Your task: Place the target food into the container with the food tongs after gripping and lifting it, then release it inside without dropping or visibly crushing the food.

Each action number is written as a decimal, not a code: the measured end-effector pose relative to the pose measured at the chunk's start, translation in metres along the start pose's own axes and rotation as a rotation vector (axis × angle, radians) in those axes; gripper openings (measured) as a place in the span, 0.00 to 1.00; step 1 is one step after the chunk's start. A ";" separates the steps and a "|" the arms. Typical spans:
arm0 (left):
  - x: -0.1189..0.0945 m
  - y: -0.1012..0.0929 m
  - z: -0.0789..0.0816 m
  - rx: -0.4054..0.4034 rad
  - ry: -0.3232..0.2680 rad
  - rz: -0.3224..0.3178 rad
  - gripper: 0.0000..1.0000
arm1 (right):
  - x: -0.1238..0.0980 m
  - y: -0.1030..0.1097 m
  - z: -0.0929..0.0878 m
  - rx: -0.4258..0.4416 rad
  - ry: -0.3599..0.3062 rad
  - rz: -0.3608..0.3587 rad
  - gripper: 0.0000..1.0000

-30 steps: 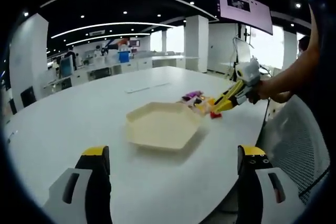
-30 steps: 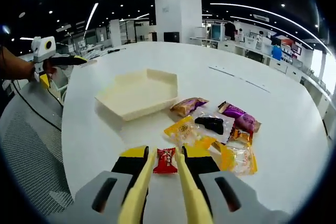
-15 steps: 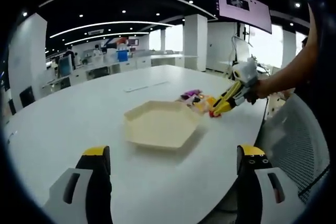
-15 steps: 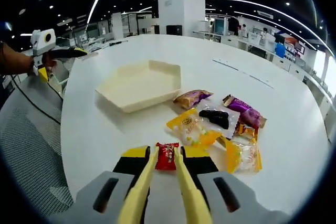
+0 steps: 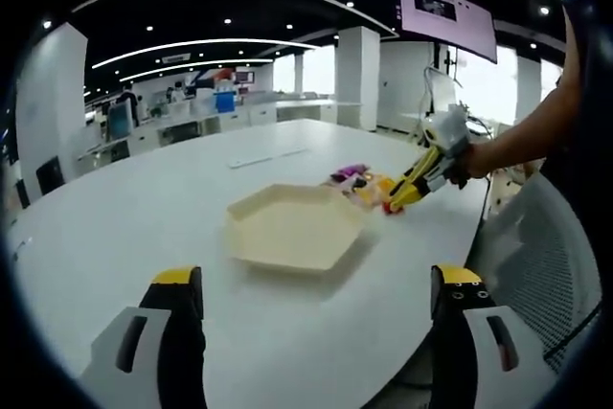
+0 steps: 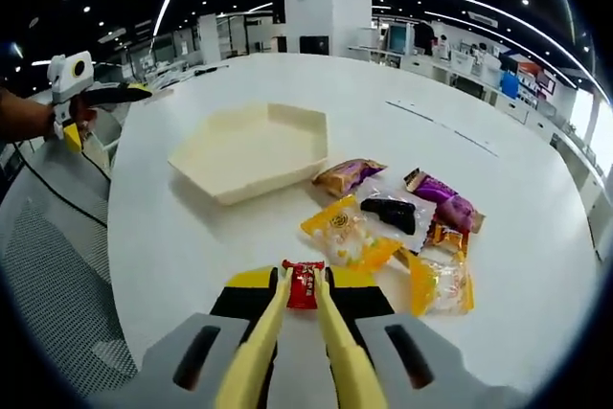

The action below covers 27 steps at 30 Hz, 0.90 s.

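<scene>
Your right gripper has its yellow tong fingers drawn narrow around the small red candy packet, which sits pinched between the tips at the near edge of the white surface. Whether the packet is lifted clear or touching the surface, I can't tell. Just beyond it lies the snack pile: a yellow wrapped cake nearest, a brown packet behind it, a clear packet with a dark pastry, a purple packet far right, and an orange-edged clear packet to the right. The cream hexagonal tray sits far left of the pile, apart from it.

Your left gripper hovers over the surface's near edge with its black, yellow-tipped fingers spread wide, holding nothing. From there the tray is ahead, and your right gripper reaches into the pile from the right.
</scene>
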State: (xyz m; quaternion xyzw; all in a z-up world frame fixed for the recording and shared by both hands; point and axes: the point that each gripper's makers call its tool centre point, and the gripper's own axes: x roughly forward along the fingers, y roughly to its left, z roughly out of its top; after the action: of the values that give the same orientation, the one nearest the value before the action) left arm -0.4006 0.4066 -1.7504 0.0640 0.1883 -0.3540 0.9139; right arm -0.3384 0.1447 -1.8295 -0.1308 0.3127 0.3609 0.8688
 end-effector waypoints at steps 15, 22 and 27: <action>0.000 0.001 0.001 -0.003 -0.006 0.007 0.95 | -0.017 -0.003 0.023 -0.014 -0.019 -0.001 0.18; 0.000 0.001 0.001 -0.008 -0.007 0.006 0.95 | -0.029 -0.009 0.046 -0.059 -0.030 -0.016 0.19; -0.001 0.001 0.001 -0.009 -0.010 0.007 0.95 | -0.038 -0.015 0.064 -0.049 -0.054 -0.022 0.18</action>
State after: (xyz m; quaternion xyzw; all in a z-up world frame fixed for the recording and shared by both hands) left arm -0.3998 0.4075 -1.7488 0.0588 0.1852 -0.3501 0.9163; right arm -0.3194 0.1424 -1.7564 -0.1457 0.2787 0.3622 0.8774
